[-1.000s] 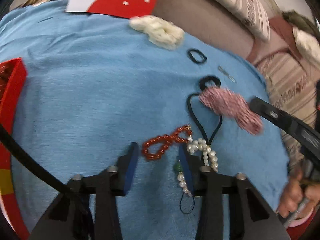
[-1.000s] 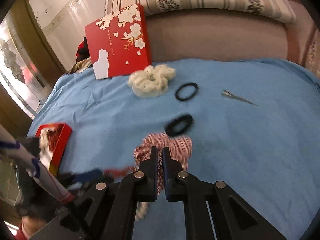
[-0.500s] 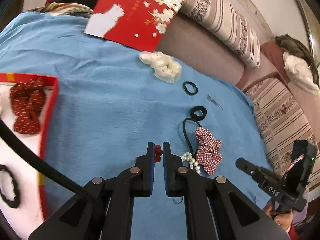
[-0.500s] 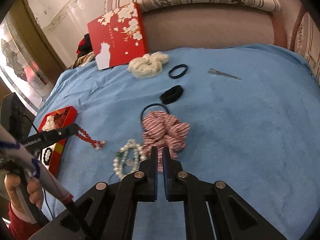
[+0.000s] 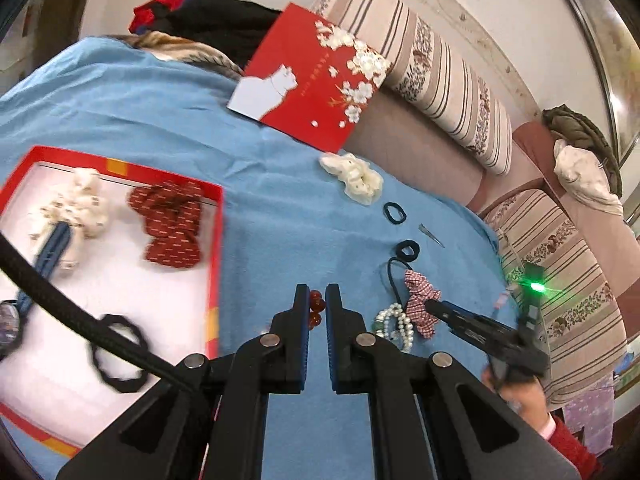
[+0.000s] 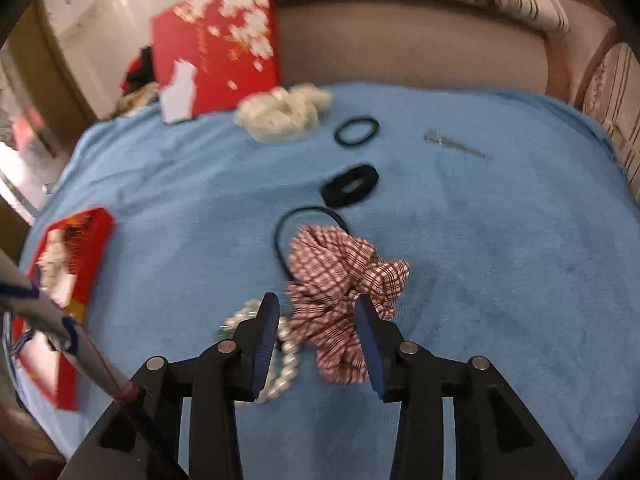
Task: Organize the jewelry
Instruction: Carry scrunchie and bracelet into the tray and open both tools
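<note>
Red beads (image 5: pixel 315 311) are being gripped in the nearly shut left tongs (image 5: pixel 317 308), beside the red box (image 5: pixel 216 240) holding scrunchies (image 5: pixel 172 224). The right tongs (image 6: pixel 318 322) are being opened around the checked scrunchie (image 6: pixel 340 280) mid-blanket (image 6: pixel 500 260).

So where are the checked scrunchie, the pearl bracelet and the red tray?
checked scrunchie (image 6: pixel 340 276), right wrist view, middle of the bunched cloth.
pearl bracelet (image 5: pixel 394 322), left wrist view, the beads near its middle.
red tray (image 5: pixel 216 248), left wrist view, its right-hand rim.

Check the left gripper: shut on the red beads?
Shut on the red bead bracelet: the left gripper has beads pinched between its nearly closed pads.
</note>
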Demonstrator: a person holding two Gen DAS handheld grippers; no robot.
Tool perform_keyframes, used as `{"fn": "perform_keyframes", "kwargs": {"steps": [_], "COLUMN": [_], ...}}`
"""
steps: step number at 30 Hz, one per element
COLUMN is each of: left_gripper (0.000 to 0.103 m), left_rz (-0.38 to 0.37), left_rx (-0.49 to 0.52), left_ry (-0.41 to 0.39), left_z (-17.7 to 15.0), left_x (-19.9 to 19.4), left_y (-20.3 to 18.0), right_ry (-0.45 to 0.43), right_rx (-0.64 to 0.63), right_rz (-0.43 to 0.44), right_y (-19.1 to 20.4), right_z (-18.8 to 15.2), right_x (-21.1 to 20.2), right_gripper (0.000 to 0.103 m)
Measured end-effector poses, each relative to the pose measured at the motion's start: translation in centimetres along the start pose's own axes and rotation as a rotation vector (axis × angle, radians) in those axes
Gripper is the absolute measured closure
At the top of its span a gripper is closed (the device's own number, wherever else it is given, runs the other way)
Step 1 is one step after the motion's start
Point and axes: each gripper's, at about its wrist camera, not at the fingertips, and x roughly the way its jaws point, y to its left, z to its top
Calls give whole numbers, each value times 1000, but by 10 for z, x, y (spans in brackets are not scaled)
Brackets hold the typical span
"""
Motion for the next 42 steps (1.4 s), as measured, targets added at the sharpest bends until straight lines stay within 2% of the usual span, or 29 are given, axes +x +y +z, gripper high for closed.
{"fn": "perform_keyframes", "kwargs": {"steps": [2,3,4,7,11,14,18,22,26,28,30,35,38,40,42], "left_gripper": [96,96,96,96,96,96,96,96,96,96,94,78,74,74,74], "left_rz": [9,11,16,29,40,67,135,255,437,436,391,364,364,369,387], "left_rx": [-8,-14,-27,-63,-129,-179,-246,-297,-283,-292,-315,-328,-376,-424,-462], "left_ry": [-11,-15,-24,-50,-72,-54,25,125,121,100,63,-20,-57,-84,-113], "left_z": [-1,-1,-1,0,0,-3,-11,-19,-20,-18,-15,-10,-6,-5,-6], "left_x": [-12,-15,-21,-38,-60,-66,-57,-40,-44,-51,-62,-79,-86,-91,-97], "left_y": [13,18,27,48,79,98,124,147,161,165,169,172,178,187,197], "right_ry": [26,36,50,-21,-96,-106,-68,-22,20,40,62,102,127,147,117], "right_rx": [23,32,45,49,-8,-80,-173,-266,-359,-390,-417,-429,-414,-401,-389], "right_rz": [-14,-12,1,-6,46,126,238,300,328,328,319,272,270,272,291], "right_y": [-5,-8,-10,-5,26,66,132,196,249,272,288,310,314,314,312], "right_z": [2,3,5,11,18,18,15,8,-4,-8,-11,-14,-12,-11,-9], "right_x": [15,19,21,-2,-40,-57,-58,-49,-34,-23,-11,20,34,36,26], "right_gripper": [62,85,96,96,96,96,96,96,96,96,96,95,90,77,70]}}
